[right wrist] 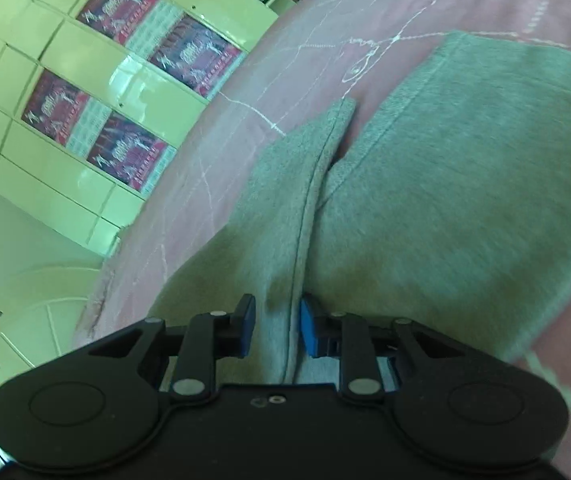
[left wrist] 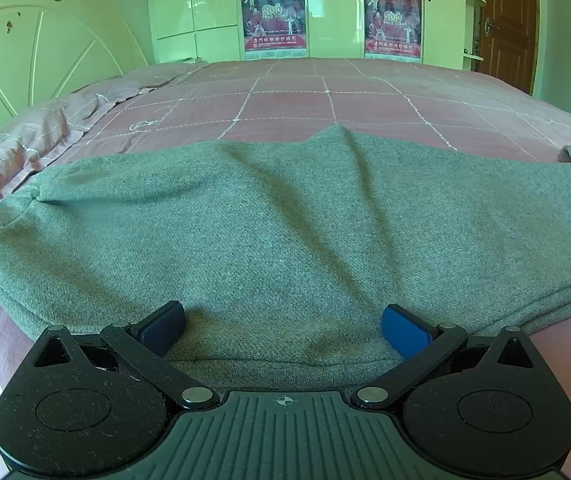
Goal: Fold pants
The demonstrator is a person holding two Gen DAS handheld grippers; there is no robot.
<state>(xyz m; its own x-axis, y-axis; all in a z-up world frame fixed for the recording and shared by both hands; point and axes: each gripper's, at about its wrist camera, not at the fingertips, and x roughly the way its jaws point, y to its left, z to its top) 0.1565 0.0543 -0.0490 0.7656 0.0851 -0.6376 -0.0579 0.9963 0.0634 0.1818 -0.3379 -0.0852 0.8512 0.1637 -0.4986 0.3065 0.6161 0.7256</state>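
bedroom setting: pink checked bed [left wrist: 325, 96] with a pale headboard [left wrist: 25, 52] at 10 o'clock in the left view and a glossy wardrobe [left wrist: 189, 8] at 12, carrying posters [left wrist: 273, 16]; two show in the left view, while the count in the tilted right view is unclear. one pair of grey pants [left wrist: 285, 220] lies across the near side of the bed, spread from 9 to 3 o'clock in the left view, wrinkled toward the middle. left gripper [left wrist: 283, 330] rests low over the near edge of the pants at 6 o'clock, its two blue pads wide apart and clamping nothing; judged to be parked there to steady the cloth or await its turn. right gripper [right wrist: 275, 330] has its pads close together with a raised fold of the pants between them at 6 o'clock; the pads appear to pinch that fold, though contact on the left pad is not certain. the fold runs away toward 12 o'clock, likely lifted to carry one part of the garment over another. folding is judged in progress, not finished. two grippers counted; no hands visible.
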